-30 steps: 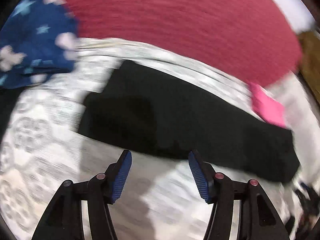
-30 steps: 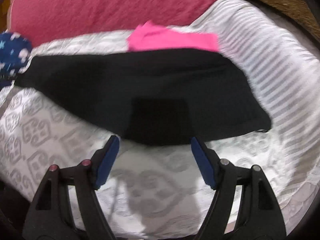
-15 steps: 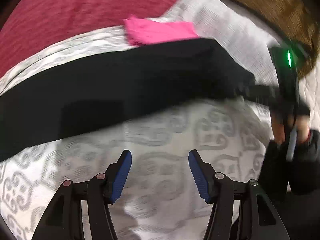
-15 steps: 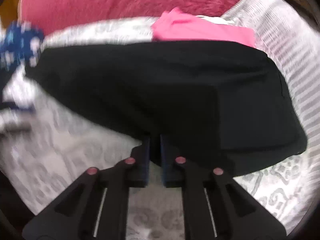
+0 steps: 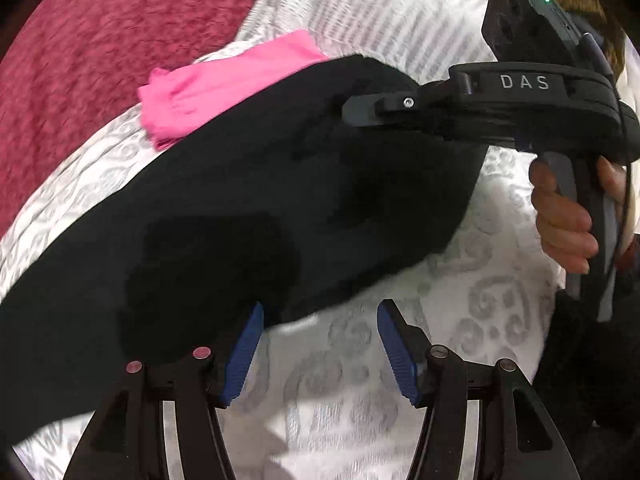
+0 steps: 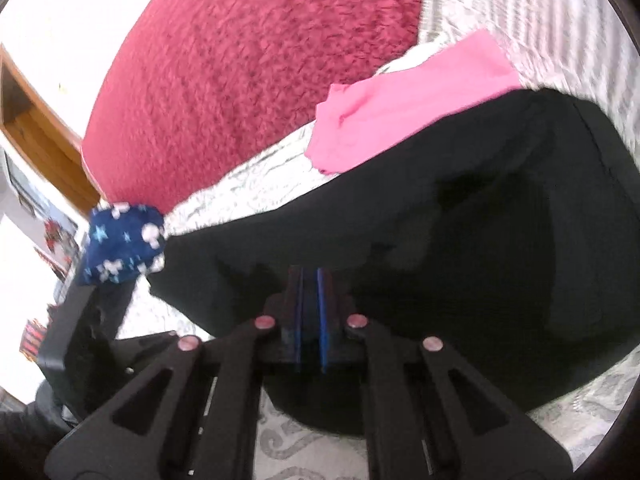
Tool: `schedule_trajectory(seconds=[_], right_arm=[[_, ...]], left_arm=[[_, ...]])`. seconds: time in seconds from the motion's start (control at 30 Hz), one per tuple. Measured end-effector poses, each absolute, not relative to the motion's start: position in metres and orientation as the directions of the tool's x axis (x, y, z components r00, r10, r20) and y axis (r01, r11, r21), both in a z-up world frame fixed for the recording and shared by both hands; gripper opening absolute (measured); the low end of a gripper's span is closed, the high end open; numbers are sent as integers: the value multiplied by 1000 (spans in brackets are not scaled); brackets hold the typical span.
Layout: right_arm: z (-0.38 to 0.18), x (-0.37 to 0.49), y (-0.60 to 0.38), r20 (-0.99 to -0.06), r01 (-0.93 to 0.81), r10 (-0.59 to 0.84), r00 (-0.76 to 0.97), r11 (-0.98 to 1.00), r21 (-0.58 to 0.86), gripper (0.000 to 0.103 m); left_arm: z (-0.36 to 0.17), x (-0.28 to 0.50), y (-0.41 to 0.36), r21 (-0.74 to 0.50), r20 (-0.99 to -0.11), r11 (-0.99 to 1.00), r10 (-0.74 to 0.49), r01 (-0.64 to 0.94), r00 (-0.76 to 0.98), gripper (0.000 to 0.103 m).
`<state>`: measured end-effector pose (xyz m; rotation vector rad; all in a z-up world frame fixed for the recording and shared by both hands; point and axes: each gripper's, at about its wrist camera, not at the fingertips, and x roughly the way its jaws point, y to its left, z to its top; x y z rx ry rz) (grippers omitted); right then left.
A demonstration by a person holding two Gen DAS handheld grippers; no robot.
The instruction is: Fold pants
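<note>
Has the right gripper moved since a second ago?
Yes. The right gripper has come forward from the patterned bedcover onto the black pants and shut on their near edge.

Right tongs (image 6: 309, 312) pinch the black pants (image 6: 460, 240) (pink cloth (image 6: 412, 108) lies behind).

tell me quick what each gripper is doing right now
left gripper: open, holding nothing, at the edge of the black pants
right gripper: shut on the black pants
</note>
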<state>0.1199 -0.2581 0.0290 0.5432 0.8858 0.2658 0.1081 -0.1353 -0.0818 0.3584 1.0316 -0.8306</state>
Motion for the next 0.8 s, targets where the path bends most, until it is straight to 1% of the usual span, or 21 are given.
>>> schedule_trajectory(seconds=[0.07,0.13,0.23,0.3,0.33,0.37,0.4,0.43,0.5,0.53,0.6,0.7,0.77,0.8], right_arm=[[20,119,-268,-656,26,447,608,815,579,8],[18,118,-271,-678,45,419,605,831,554,8],[24,109,-275,-667,23,416,617,838,545,9],[25,104,-278,-669,20,408,621,845,535,16],[24,103,-278,-680,29,394,618,853,521,18],[22,102,-280,-692,40,380,613,860,508,19],[19,101,-281,-703,50,370,607,866,498,19],[17,100,-282,-710,56,363,603,869,492,19],[15,97,-286,-718,67,352,601,873,483,20],[14,95,-290,-717,72,348,604,872,484,21],[13,91,-297,-718,89,337,609,870,484,27],[12,83,-309,-727,141,293,621,871,471,28],[15,74,-320,-729,195,247,638,864,464,30],[16,62,-332,-721,243,222,657,843,480,35]], left_arm=[[-88,112,-148,-100,-881,639,-413,763,230,60],[-95,113,-155,-84,-887,638,-398,765,234,60],[-97,120,-159,-112,-883,653,-411,749,227,60],[-98,126,-165,-150,-877,664,-431,733,211,60],[-99,128,-169,-172,-874,668,-442,724,200,59],[-98,128,-172,-181,-871,665,-451,725,196,56],[-97,126,-177,-200,-860,642,-477,740,181,31],[-94,123,-181,-204,-854,626,-490,752,176,15],[-92,118,-184,-169,-855,624,-479,763,202,15],[-91,115,-183,-155,-852,619,-478,770,213,13],[-89,113,-179,-160,-846,619,-487,769,216,11],[-87,109,-175,-164,-835,625,-500,763,230,11],[-92,111,-176,-164,-842,632,-489,758,225,14],[-94,110,-181,-154,-849,639,-476,754,231,18]])
